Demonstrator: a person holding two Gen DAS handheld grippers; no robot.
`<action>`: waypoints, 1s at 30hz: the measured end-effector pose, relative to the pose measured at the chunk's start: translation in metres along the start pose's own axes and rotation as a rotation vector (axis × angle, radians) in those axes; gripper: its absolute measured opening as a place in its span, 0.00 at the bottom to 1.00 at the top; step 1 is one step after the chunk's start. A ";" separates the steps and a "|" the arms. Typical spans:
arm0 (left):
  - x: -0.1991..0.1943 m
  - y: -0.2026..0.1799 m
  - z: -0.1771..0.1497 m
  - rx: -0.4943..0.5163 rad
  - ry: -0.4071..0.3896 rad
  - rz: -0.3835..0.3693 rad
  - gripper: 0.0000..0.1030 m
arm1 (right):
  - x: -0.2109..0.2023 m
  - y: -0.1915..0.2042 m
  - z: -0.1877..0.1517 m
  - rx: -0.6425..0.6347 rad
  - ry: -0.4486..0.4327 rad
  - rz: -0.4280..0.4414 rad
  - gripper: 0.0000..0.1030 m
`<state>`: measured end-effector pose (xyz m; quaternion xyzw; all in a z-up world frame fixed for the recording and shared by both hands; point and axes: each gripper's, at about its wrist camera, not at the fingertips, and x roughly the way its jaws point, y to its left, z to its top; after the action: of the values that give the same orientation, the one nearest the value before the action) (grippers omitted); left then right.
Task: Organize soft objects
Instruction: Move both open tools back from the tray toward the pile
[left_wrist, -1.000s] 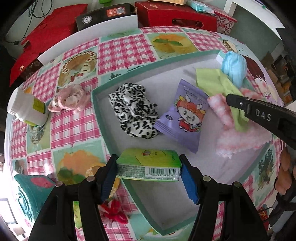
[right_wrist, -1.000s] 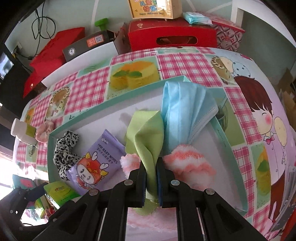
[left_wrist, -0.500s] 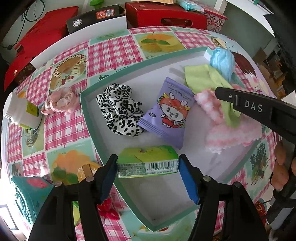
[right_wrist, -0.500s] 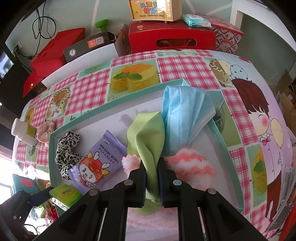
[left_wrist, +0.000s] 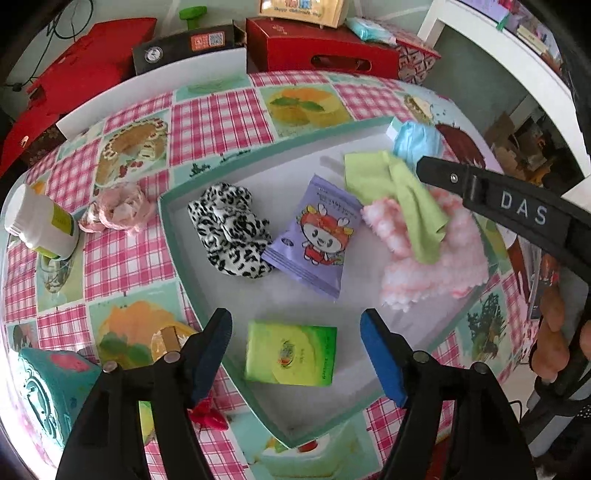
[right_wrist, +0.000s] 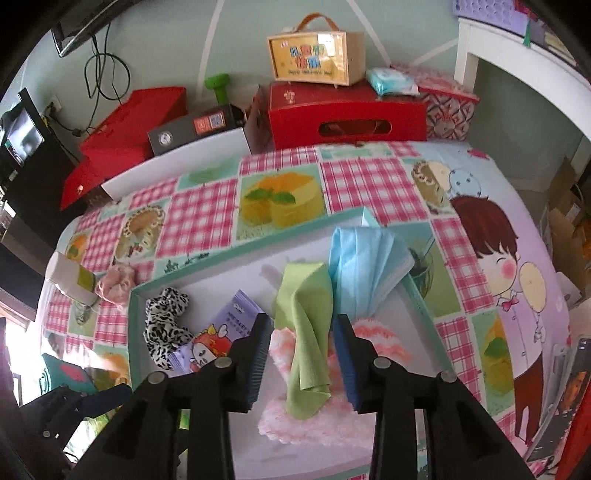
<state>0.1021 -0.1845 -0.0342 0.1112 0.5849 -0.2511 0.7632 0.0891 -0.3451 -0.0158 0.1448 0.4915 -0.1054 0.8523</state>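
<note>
Green and glossy, the small tissue pack (left_wrist: 291, 353) now lies flat on the white floor of the tray (left_wrist: 173, 236), near its front corner, between the blue pads of the left gripper (left_wrist: 295, 350). A second ago those pads clamped its ends; now the jaws are opening and stand clear of it on both sides, so that item counts as delivered.

The lime-green cloth (right_wrist: 308, 332) has been let go as well. It was pinched tight in the right gripper (right_wrist: 302, 360); now those jaws are opening with the cloth draped loose between them, over the pink fluffy cloth (right_wrist: 314, 417) along the tray's right edge. Whether a pad still brushes a fold is hard to judge.

Further back in the tray sit the blue face mask (right_wrist: 365, 266) at the far right corner, the purple wipes packet (left_wrist: 317, 236) mid-floor and the leopard-print scrunchie (left_wrist: 229, 229) toward the left wall. A pink scrunchie (left_wrist: 118, 210) waits outside on the checked tablecloth (left_wrist: 218, 118), probably next.
</note>
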 end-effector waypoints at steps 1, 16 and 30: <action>-0.003 0.002 0.001 -0.009 -0.011 0.000 0.71 | -0.002 0.000 0.001 -0.001 -0.007 0.000 0.38; -0.022 0.068 0.011 -0.233 -0.109 0.072 0.71 | -0.007 0.005 0.001 -0.005 -0.014 -0.003 0.44; -0.041 0.126 0.004 -0.393 -0.199 0.136 0.88 | 0.000 0.028 -0.002 -0.034 -0.005 0.003 0.82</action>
<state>0.1629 -0.0687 -0.0094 -0.0257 0.5354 -0.0898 0.8394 0.0967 -0.3180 -0.0125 0.1307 0.4909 -0.0960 0.8560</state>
